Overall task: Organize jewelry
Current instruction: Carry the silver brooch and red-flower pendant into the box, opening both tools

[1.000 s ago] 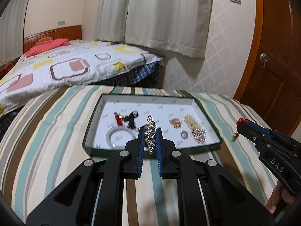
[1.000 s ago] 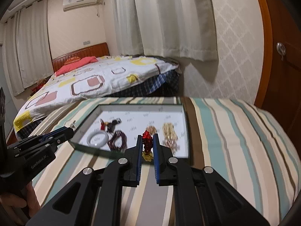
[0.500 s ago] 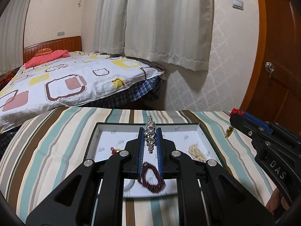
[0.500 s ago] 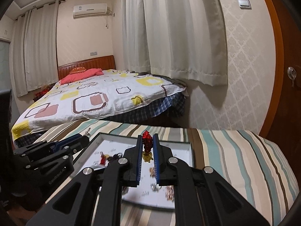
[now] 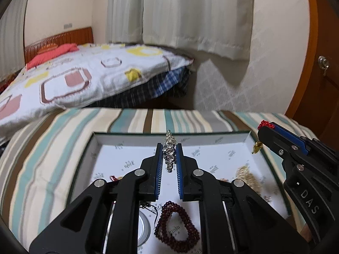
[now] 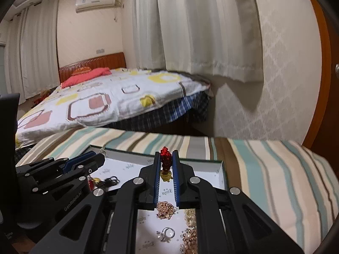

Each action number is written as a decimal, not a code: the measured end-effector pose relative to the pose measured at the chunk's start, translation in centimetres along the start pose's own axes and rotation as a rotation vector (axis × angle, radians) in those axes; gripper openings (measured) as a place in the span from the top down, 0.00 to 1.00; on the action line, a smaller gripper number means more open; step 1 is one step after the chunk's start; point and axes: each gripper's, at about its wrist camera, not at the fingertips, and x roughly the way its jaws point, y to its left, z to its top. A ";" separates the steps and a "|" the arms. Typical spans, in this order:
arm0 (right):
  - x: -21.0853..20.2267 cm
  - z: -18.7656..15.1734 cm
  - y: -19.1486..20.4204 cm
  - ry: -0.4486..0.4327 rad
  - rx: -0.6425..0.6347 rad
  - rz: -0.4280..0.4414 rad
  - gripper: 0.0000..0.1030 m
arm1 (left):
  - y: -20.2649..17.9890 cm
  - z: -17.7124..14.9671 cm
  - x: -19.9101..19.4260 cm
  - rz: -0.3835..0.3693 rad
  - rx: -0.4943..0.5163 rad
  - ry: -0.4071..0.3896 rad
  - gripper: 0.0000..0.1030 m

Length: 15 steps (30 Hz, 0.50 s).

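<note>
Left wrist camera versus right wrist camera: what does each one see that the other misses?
Only the left wrist view shows the dark red bead bracelet and the silver piece pinched in the left gripper. Only the right wrist view shows the air conditioner, the ring and the red-and-gold piece pinched in the right gripper. Both show the tray, the striped cover and the curtains.

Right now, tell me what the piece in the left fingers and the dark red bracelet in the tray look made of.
Silver piece: likely metal or crystal, glittery faceted links. Bracelet: round dark red beads, glossy; maybe glass, stone or polished wood.
</note>
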 end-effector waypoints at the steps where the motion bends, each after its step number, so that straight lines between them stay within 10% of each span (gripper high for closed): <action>1: 0.6 -0.1 -0.1 0.012 0.005 0.000 0.89 | -0.1 -0.1 0.9 0.007 0.002 0.020 0.88; 15: 6.4 -0.9 -1.2 0.213 0.032 0.003 0.89 | -0.3 -0.7 6.4 0.060 0.018 0.202 0.88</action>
